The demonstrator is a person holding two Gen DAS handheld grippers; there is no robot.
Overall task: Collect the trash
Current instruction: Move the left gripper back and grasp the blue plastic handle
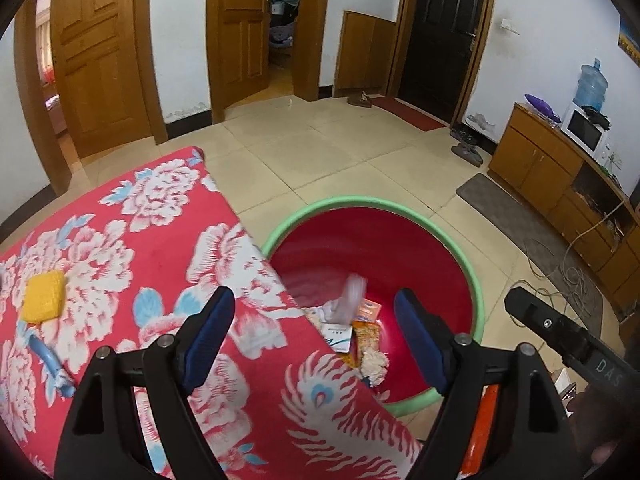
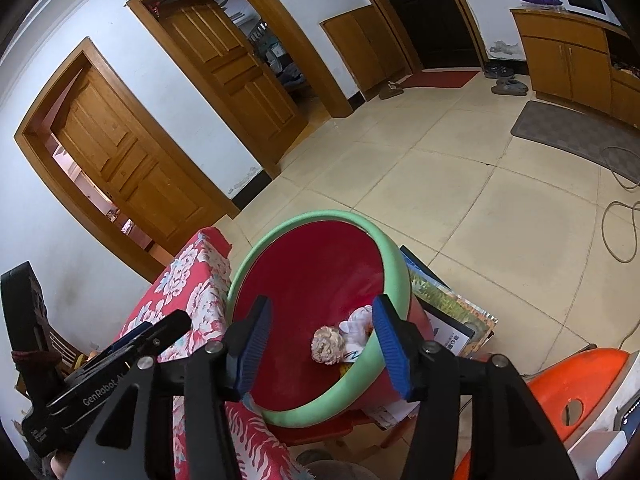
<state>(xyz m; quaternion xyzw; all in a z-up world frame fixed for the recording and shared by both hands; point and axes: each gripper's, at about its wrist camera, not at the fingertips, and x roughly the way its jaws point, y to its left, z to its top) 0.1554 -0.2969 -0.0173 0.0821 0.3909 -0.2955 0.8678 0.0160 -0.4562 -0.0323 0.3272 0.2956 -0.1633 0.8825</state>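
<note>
A red basin with a green rim (image 1: 372,200) stands beside the table, which is covered in a red floral cloth (image 1: 160,264). The basin holds a crumpled tissue (image 1: 374,362), an orange wrapper (image 1: 366,336) and a white packet (image 1: 338,334). A pale blurred piece (image 1: 354,292) shows just above them. My left gripper (image 1: 320,332) is open over the table edge and the basin, with nothing between its fingers. My right gripper (image 2: 320,340) is open above the basin rim (image 2: 312,220), over the tissue (image 2: 328,346) and holding nothing. A yellow block (image 1: 43,297) and a blue item (image 1: 50,364) lie on the cloth.
Flat printed books (image 2: 452,304) lie under the basin's far side. An orange plastic seat (image 2: 580,380) stands at the right. Cables (image 2: 620,224) and a grey mat (image 2: 576,136) lie on the tiled floor, with a wooden cabinet (image 1: 540,160) along the wall.
</note>
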